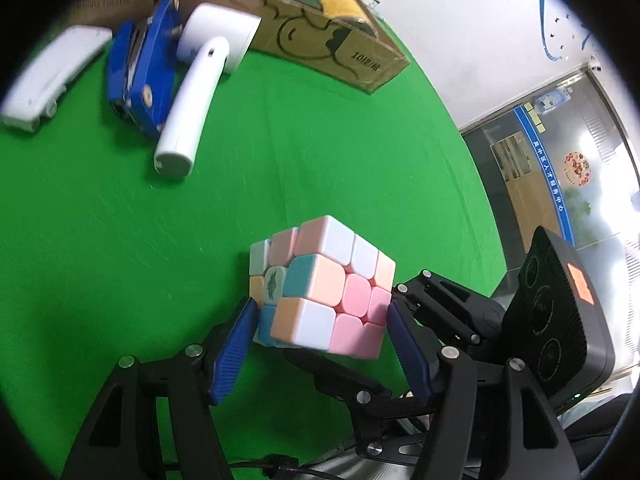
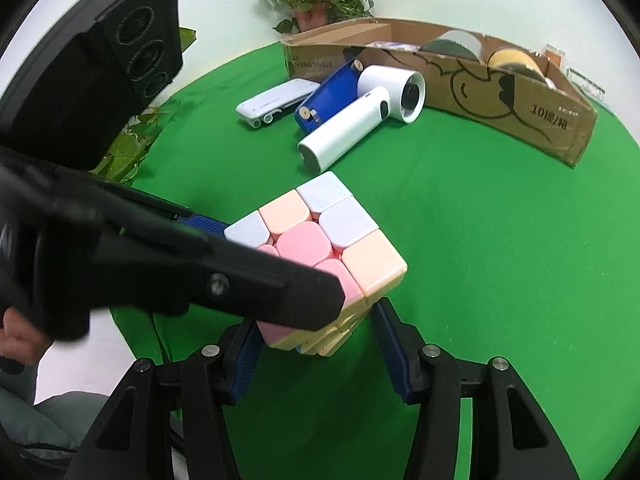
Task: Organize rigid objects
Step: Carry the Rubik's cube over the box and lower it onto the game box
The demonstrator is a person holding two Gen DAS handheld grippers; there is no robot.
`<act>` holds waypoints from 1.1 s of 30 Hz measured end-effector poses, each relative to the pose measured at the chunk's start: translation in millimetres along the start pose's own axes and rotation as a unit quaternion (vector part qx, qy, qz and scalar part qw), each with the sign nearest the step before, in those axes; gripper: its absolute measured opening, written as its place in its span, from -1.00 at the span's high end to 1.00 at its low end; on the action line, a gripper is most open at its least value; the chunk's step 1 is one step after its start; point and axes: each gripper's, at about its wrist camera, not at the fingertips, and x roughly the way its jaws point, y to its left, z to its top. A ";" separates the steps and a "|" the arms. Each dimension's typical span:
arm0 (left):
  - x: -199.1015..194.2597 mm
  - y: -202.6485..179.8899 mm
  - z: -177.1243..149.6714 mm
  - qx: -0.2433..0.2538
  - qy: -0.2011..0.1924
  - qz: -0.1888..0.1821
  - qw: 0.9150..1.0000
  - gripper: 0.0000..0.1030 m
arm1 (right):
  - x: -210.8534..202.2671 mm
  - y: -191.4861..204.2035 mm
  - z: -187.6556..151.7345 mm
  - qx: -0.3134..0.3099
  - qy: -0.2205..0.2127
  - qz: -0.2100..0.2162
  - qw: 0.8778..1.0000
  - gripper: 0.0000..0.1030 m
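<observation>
A pastel puzzle cube (image 1: 320, 284) is held above the green table (image 1: 120, 240). My left gripper (image 1: 320, 312) is shut on it, its blue pads (image 1: 236, 344) pressing both sides. In the right wrist view the cube (image 2: 320, 240) sits between my right gripper's (image 2: 316, 332) blue pads (image 2: 248, 356), which flank its lower part; the left gripper's arm (image 2: 200, 268) crosses over it. A white hair dryer (image 1: 200, 80), a blue toy car (image 1: 140, 76) and a white flat device (image 1: 52, 76) lie at the far side.
An open cardboard box (image 2: 500, 92) with tape rolls stands at the back of the table. A potted plant (image 2: 316, 0) stands behind it. The table's round edge (image 1: 480, 200) drops off to the right.
</observation>
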 end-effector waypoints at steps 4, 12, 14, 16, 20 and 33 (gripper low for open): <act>-15.7 -5.3 3.5 0.008 -0.024 0.009 1.000 -0.28 | -9.2 5.3 12.2 -0.008 -0.018 0.000 1.000 0.01; -50.3 -12.4 32.3 0.026 -0.067 0.008 0.997 -0.28 | -37.9 17.1 55.3 -0.035 -0.055 -0.015 0.998 0.01; -63.8 -4.7 42.8 0.033 -0.079 0.008 0.996 -0.28 | -44.6 19.0 67.9 -0.043 -0.065 -0.018 0.997 0.01; -71.9 -10.5 56.5 0.038 -0.092 0.008 0.995 -0.28 | -49.7 18.9 86.1 -0.053 -0.075 -0.022 0.996 0.01; -91.0 -10.4 76.6 0.044 -0.118 0.008 0.992 -0.28 | -57.2 18.8 123.2 -0.075 -0.091 -0.029 0.993 0.01; -133.1 0.4 144.3 0.055 -0.155 0.015 0.986 -0.28 | -60.3 11.6 224.2 -0.127 -0.126 -0.039 0.983 0.02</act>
